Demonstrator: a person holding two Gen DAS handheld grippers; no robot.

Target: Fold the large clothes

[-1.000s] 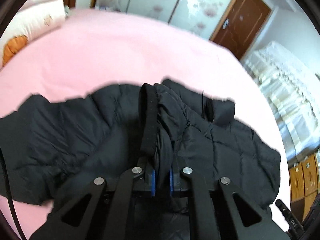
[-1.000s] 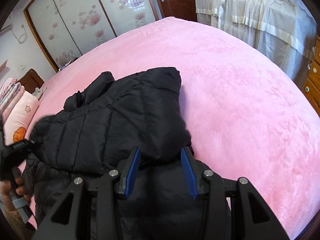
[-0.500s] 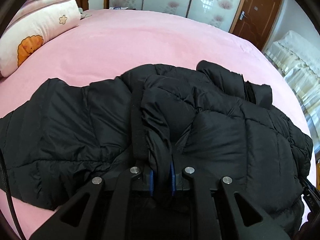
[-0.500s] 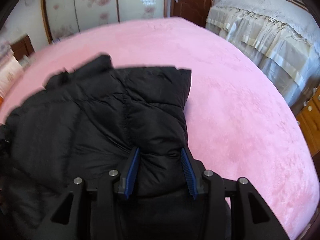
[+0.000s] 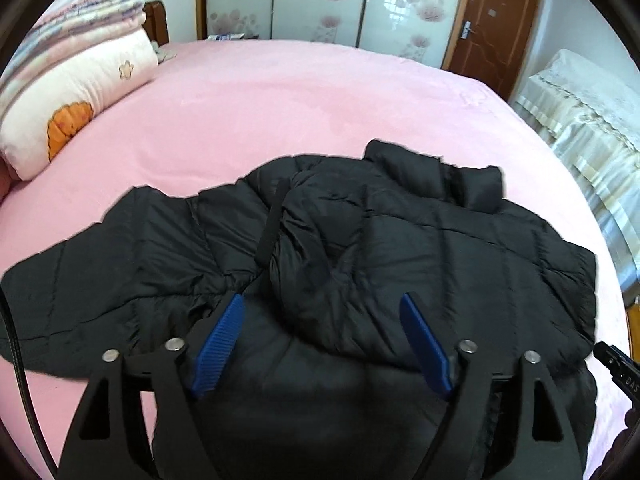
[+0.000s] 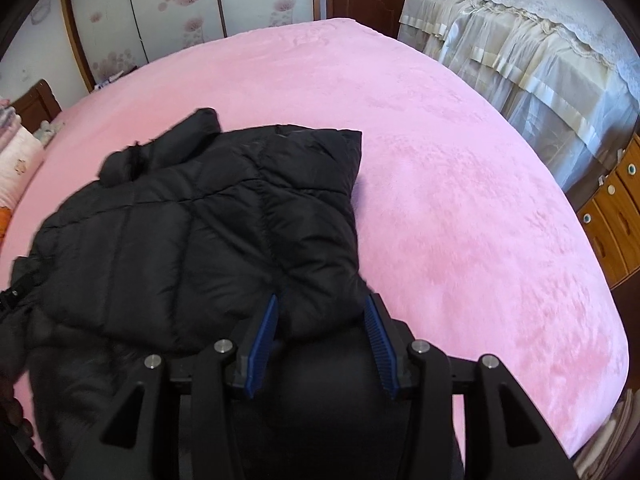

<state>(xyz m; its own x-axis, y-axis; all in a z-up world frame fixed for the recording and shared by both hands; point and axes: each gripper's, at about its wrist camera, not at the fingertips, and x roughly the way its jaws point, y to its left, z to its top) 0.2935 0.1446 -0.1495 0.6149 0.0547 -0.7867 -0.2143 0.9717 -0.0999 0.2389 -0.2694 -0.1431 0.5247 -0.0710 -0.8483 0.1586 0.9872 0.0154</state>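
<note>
Black puffer jacket (image 5: 400,264) lying folded on the pink bed (image 5: 280,96).

The left tongs (image 5: 320,344) are gaping wide above the jacket's rumpled middle, gripping nothing. The right tongs (image 6: 320,340) are also standing open, their blue pads (image 6: 262,344) flanking the near edge of the folded-over panel (image 6: 240,216) without pinching it. A pile of quilts (image 5: 72,80) is sitting at the bed's far left.

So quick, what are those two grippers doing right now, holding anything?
Left gripper: open, holding nothing, above the black puffer jacket.
Right gripper: open, holding nothing; a jacket edge lies between its fingers.
</note>
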